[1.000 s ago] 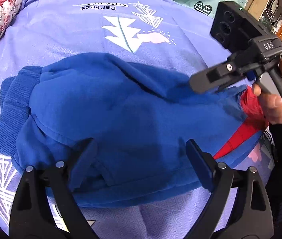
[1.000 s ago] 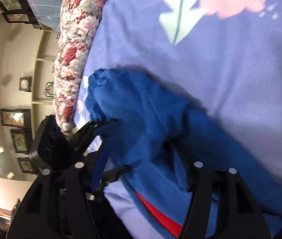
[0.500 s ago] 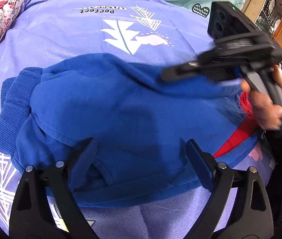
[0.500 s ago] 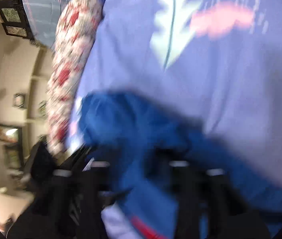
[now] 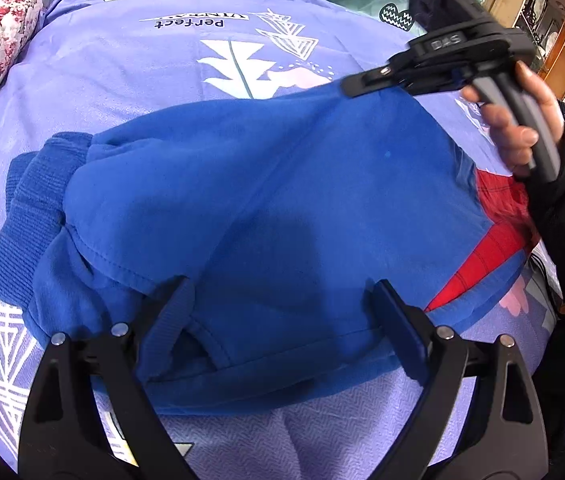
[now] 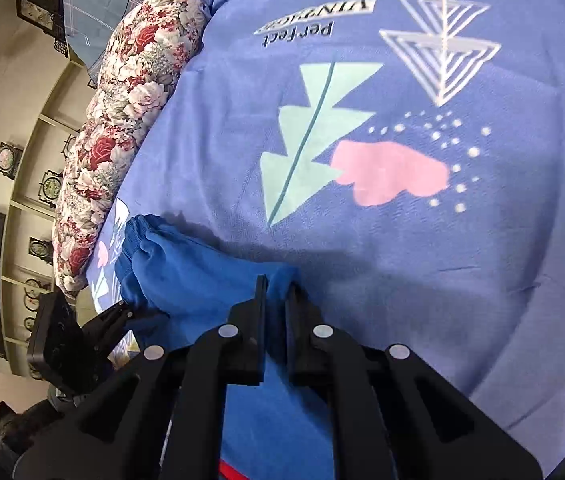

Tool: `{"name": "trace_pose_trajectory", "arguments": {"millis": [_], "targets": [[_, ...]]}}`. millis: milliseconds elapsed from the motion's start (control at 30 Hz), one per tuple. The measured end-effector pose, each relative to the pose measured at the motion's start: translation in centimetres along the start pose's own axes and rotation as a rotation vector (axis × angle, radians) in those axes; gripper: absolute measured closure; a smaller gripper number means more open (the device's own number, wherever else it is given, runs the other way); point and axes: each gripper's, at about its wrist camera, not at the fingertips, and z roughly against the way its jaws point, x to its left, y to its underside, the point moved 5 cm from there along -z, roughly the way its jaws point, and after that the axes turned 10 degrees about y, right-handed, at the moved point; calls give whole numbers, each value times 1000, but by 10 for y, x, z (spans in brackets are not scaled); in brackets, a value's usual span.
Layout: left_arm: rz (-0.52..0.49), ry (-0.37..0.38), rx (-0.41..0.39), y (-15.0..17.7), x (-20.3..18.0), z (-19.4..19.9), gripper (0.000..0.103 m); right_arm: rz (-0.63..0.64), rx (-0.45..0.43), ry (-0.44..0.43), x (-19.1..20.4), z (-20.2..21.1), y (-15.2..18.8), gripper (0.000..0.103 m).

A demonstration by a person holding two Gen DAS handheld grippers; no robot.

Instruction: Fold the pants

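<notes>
the purple printed bedsheet (image 5: pixel 122 80) was spread under everything, so a wide soft surface was there for folding, and a floral pillow (image 6: pixel 130 92) was left off to the far left of the right gripper, well clear of the work. the blue pants (image 5: pixel 282 200) were laid bunched and partly doubled over, right in front of both grippers, with the ribbed cuffs (image 5: pixel 30 208) piled out to the left of the left gripper and a red lining (image 5: pixel 490 248) shown toward its right, probably near the waistband.

the right gripper (image 6: pixel 276 284) was seen clamped nearly fully together on a pinch of the blue fabric's far edge, and the cloth was pulled up into a ridge toward it, so that edge looked to be gripped for carrying across as the next fold. it was held by a hand (image 5: pixel 514 128) in a dark sleeve.

the left gripper (image 5: pixel 282 300) was kept spread wide with nothing pinched; its fingers were parked low over the near side of the pants, with fabric bulging between them, likely so the pile could be steadied or grabbed there.
</notes>
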Motion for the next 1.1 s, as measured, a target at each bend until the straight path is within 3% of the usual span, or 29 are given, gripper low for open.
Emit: {"name": "trace_pose_trajectory", "arguments": {"millis": [33,67,133,233,300,400,467,500,533,600,700,833,967,1100], "targets": [[-1,-1,1,0,0,0,11,-5,-74,111,-10,17,-4,79],[0,-2,1,0,0,-1,11,-32,-118,144,-18,31,-5,71],[2,-4,3,-1,0,-1,11,-131,-168,111,-33,56,-1,70],[28,-2,10,-5,-2,2,12,-80,-137,77,-6,66,32,71],[25,19,-26,-12,-6,14,12,-46,-101,97,16,54,67,71],[40,-48,-22,-17,7,15,12,-133,-38,207,4,13,106,71],[142,-73,38,-12,34,-1,12,-206,-97,153,-11,5,113,78],[134,-67,15,-13,32,2,11,-240,-97,136,-17,8,116,79],[127,-74,20,-14,31,3,11,-272,-124,146,-22,18,119,76],[126,-77,13,-16,27,4,11,-263,-264,175,-26,59,129,73],[158,-40,-36,-19,25,10,11,-333,-429,295,-53,132,167,60],[175,16,-120,-24,14,17,10,-596,-486,445,-120,196,256,59],[179,79,-167,-30,4,14,10,-841,-456,375,-167,204,333,58],[180,81,-148,-30,1,3,10,-893,-431,272,-173,178,338,56]]}}
